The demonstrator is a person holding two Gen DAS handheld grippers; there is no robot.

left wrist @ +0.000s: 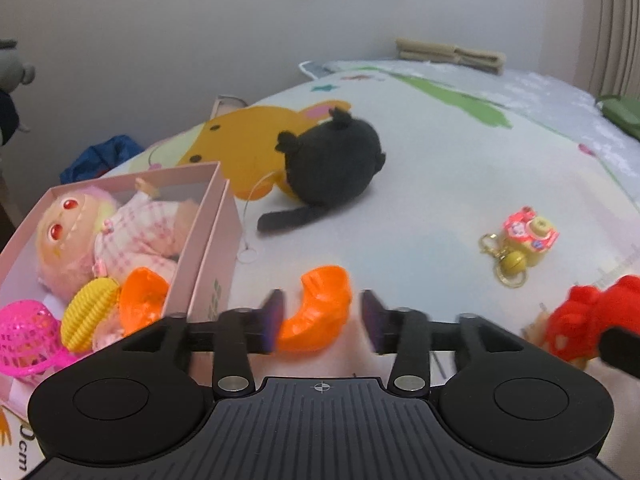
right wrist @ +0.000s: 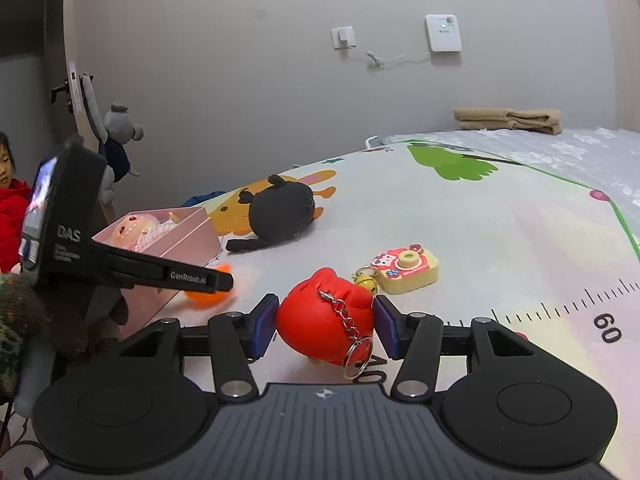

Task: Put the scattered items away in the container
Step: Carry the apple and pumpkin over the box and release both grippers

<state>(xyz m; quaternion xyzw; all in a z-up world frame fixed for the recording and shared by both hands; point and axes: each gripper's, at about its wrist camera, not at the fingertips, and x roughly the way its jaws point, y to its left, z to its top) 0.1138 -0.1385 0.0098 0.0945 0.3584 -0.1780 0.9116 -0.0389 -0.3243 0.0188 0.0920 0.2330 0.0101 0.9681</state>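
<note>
An orange plastic piece [left wrist: 320, 308] lies on the play mat between the fingers of my left gripper [left wrist: 323, 320], which is open; a gap shows at the right finger. Just left stands the pink box [left wrist: 216, 208], which holds a doll [left wrist: 120, 228], a yellow toy, another orange piece and a pink mesh toy. My right gripper [right wrist: 326, 322] is shut on a red keychain toy [right wrist: 312, 320], low over the mat. A black plush cat [left wrist: 332, 164] and a yellow camera keychain [left wrist: 528, 240] lie on the mat beyond.
The mat [right wrist: 500, 240] covers a bed against a grey wall. Folded beige towels [right wrist: 508, 118] sit at the far edge. A person in red [right wrist: 12, 216] is at the left, beside a door with a hanging grey plush [right wrist: 120, 128].
</note>
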